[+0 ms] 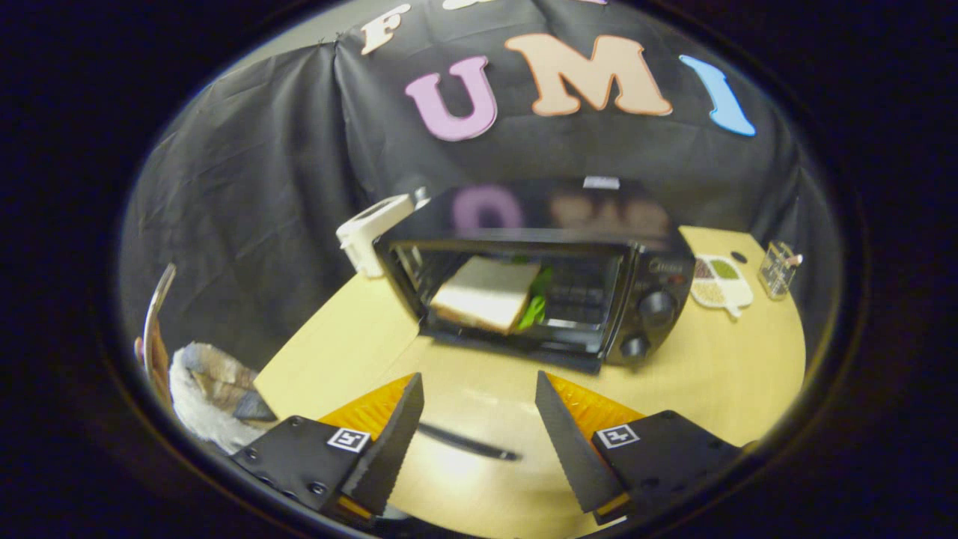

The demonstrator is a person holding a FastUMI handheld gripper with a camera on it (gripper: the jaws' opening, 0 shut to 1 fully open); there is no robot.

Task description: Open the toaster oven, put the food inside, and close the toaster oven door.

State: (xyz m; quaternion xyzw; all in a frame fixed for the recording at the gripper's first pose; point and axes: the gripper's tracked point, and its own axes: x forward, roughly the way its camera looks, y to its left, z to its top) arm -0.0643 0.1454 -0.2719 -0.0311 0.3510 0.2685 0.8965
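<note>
One view, gripper camera, taken forward along the fingers.

Gripper (479,419): fingers spread wide apart, nothing between them; it hangs above the table, well short of the oven.

Table (718,374): light wood top; a thin dark line, likely a shadow or a mark, lies on it between the fingers.

Oven (651,262): black toaster oven, beyond the fingers, standing on the table with its front turned towards the gripper. Two knobs sit on its right panel.

Door (524,352): appears lowered, lying flat along the oven's bottom front edge; the cavity is open to view. Motion blur leaves the door's exact angle uncertain.

Food (486,296): a sandwich of white bread with green leaf at its right edge, inside the cavity, towards the left.

White item (374,232): just beside the oven's left rear corner; kind not clear.

Mat (720,283): small printed piece on the table to the right of the oven.

Jar (778,268): small clear container beyond the mat.

Step in hand: by judgement, opening and loading are done; closing the door remains.

Next move: bring the fingers forward and low to the door's front edge, get under or behind it, then swing it up until it seats.

Caution: a push too high could shift the oven instead of lifting the door.
</note>
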